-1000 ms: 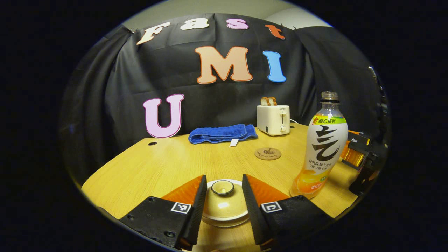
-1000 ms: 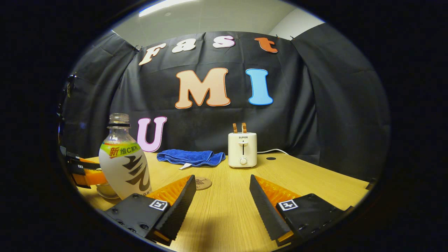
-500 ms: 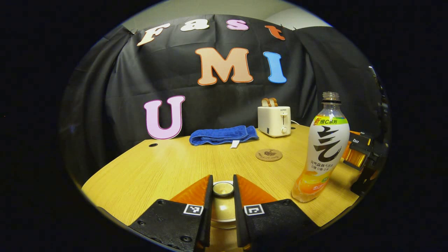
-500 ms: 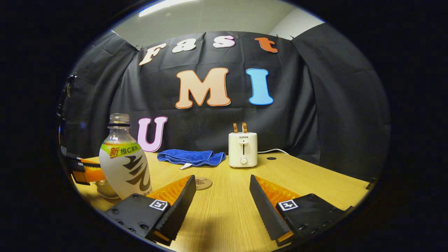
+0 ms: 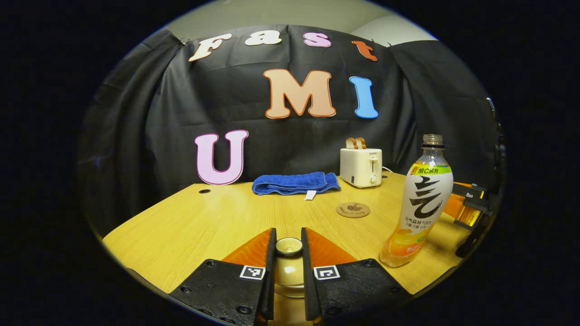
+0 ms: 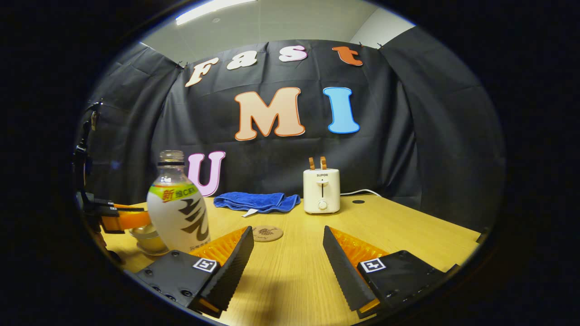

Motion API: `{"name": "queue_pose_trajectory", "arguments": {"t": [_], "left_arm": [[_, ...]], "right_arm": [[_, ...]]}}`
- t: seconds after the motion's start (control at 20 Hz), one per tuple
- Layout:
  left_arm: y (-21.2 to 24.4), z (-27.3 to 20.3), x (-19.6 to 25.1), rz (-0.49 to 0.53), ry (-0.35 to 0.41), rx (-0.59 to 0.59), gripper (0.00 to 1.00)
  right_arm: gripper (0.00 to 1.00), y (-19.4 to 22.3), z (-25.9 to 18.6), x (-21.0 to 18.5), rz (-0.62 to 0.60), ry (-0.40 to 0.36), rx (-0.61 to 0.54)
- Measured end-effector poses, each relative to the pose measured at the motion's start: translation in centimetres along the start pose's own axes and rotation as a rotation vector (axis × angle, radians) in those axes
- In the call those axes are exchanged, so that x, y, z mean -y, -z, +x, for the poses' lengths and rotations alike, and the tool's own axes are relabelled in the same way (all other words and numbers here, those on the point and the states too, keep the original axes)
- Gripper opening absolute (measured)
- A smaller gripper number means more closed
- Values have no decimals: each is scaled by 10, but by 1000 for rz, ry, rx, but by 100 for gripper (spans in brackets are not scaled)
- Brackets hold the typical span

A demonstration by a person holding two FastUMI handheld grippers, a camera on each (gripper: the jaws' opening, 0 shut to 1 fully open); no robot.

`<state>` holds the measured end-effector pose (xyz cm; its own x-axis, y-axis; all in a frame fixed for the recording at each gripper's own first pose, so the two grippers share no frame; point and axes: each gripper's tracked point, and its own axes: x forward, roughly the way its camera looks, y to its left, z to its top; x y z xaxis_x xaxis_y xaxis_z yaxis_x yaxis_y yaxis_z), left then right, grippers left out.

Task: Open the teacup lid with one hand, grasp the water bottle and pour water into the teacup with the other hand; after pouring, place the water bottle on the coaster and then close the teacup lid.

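**Lid gripped, pour not begun**

Left tool (image 5: 288, 271) is closed on the knob of the cream ceramic teacup lid (image 5: 288, 246); lifted or seated, can't tell. Right tool (image 6: 287, 267) is wide open, empty, low over the wooden tabletop (image 6: 408, 231). Uncapped plastic water bottle (image 6: 179, 213) stands upright beside the cup. Round brown coaster (image 6: 267, 233) is bare. Left: grab bottle, pour, park, re-lid.
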<state>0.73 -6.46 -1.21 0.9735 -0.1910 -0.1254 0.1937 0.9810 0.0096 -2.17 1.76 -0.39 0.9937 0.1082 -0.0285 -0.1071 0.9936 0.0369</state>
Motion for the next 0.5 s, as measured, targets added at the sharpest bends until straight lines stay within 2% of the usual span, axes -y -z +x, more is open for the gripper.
{"name": "queue_pose_trajectory", "arguments": {"t": [0.5], "left_arm": [[-22,-23,-16,-1,-40,70,24]], "right_arm": [[96,1,-33,-42,11,-158,-17]]}}
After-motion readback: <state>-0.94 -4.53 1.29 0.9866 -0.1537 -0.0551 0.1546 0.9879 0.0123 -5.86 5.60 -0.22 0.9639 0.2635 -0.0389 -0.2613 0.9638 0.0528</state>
